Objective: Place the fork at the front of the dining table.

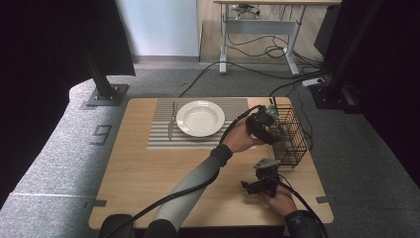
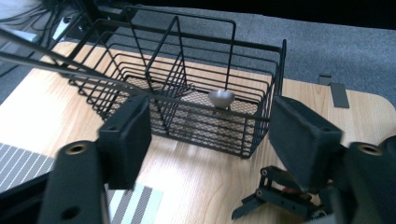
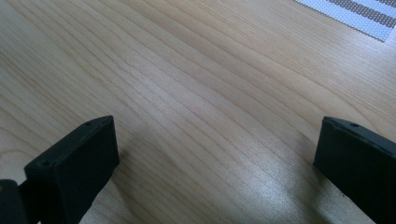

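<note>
A black wire basket [image 1: 291,136] stands on the right side of the wooden table [image 1: 148,173]. Inside the basket [image 2: 196,88], the rounded end of a metal utensil [image 2: 221,99] rests on the mesh floor. My left gripper [image 1: 271,130] hovers at the basket's left side, reaching across from the left arm. Its jaws [image 2: 212,135] stand apart with nothing between them, just short of the basket's near wall. My right gripper [image 1: 251,187] lies low over bare wood near the front right, open and empty [image 3: 215,154]. It also shows in the left gripper view as a black linkage [image 2: 275,196].
A striped placemat [image 1: 163,134] lies at the table's back centre with a white plate [image 1: 200,118] on it. A metal utensil [image 1: 171,123] lies left of the plate. Cables trail from both grippers. A desk frame stands on the carpet beyond.
</note>
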